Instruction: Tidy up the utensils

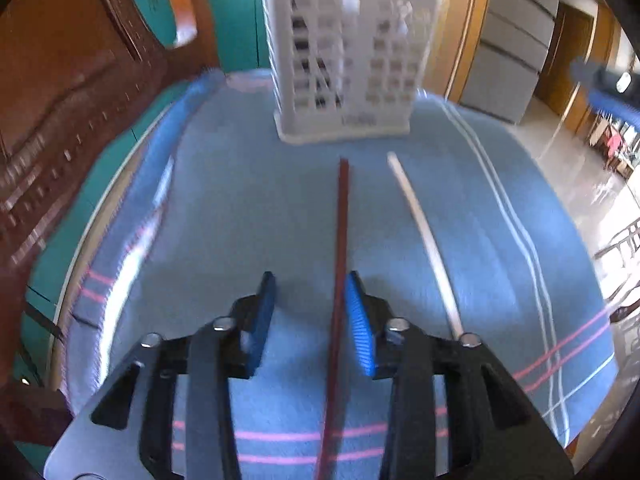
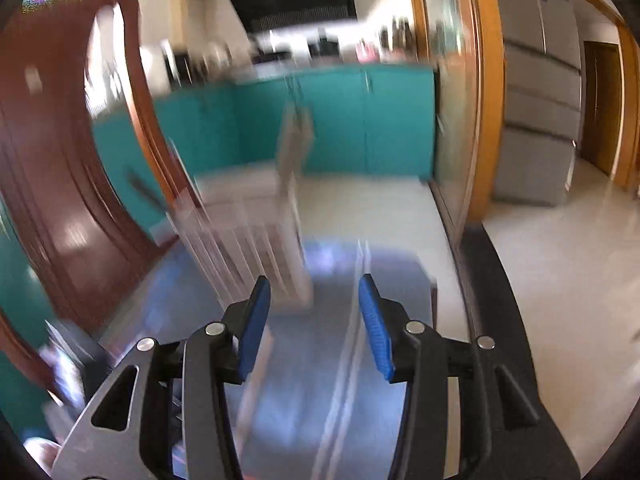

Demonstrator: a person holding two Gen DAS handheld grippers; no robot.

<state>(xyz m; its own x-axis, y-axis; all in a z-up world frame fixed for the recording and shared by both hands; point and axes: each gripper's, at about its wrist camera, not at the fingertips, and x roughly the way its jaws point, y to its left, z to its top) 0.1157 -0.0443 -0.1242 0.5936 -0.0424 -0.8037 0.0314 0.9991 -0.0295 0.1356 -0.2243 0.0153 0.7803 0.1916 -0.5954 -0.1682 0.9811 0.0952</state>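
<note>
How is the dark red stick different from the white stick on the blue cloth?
The dark red stick is dark and looks straight; the white stick is pale and looks bowed in this fisheye view. The red one runs between the left gripper's open fingers; the white one lies outside them, to the right. Both are long, thin and lie flat on the blue cloth, pointing toward the white basket.

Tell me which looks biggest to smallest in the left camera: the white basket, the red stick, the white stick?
1. white basket, biggest overall.
2. red stick, looks longest, but it runs toward the camera, so unsure.
3. white stick, thinnest; true length against the red one is unclear.
</note>
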